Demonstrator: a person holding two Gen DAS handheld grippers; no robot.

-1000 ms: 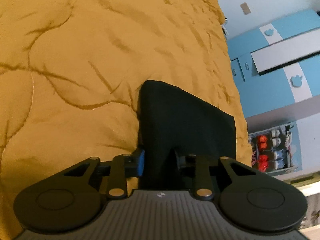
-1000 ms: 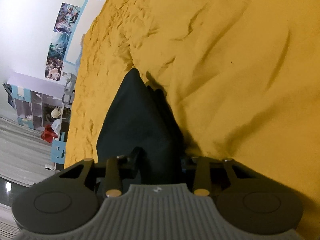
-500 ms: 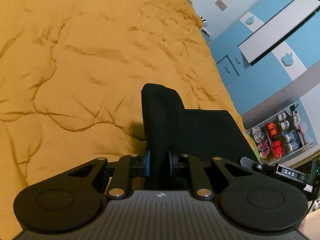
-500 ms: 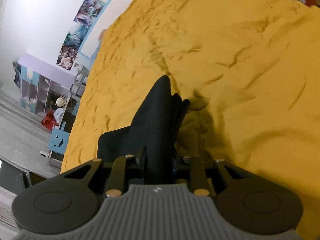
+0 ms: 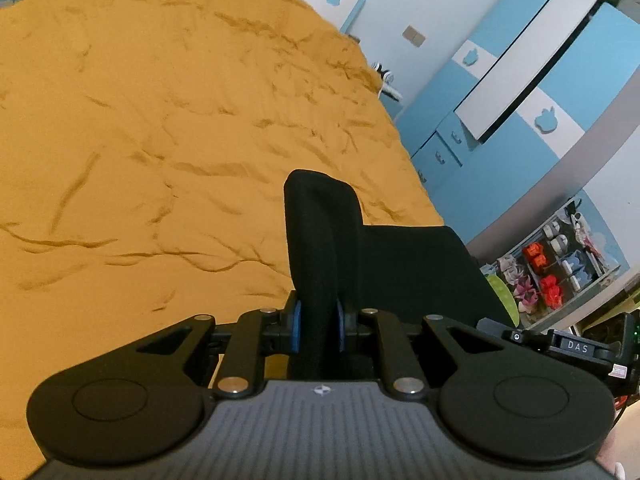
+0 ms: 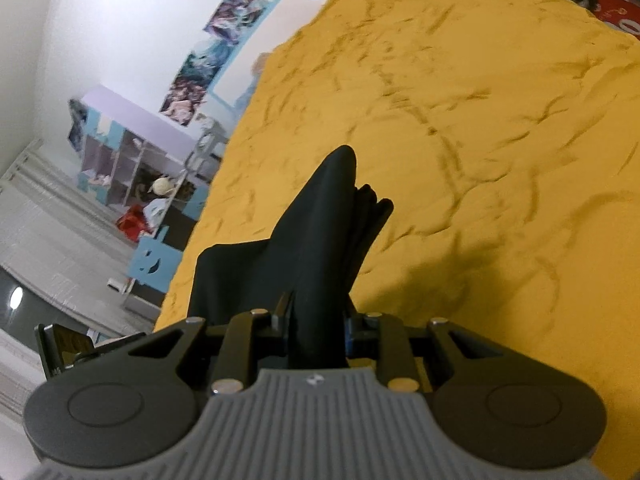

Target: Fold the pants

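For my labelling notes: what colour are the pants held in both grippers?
Black, plain with no pattern. The pants show best in the left wrist view, against the mustard-yellow bedspread.

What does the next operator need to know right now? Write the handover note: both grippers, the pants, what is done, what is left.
Left gripper: jaws shut on a bunched edge of the black pants, having just closed further.
Right gripper: jaws shut on another bunched part of the pants, also just closed further.
Pants: held up between both grippers above the yellow bedspread; the span between the grips hangs slack, and where its lower end lies cannot be seen.
Done: both grips taken, cloth lifted.
Left: probably carry the held edge over, lay it down flat on the bedspread, release, then smooth and finish the folds.
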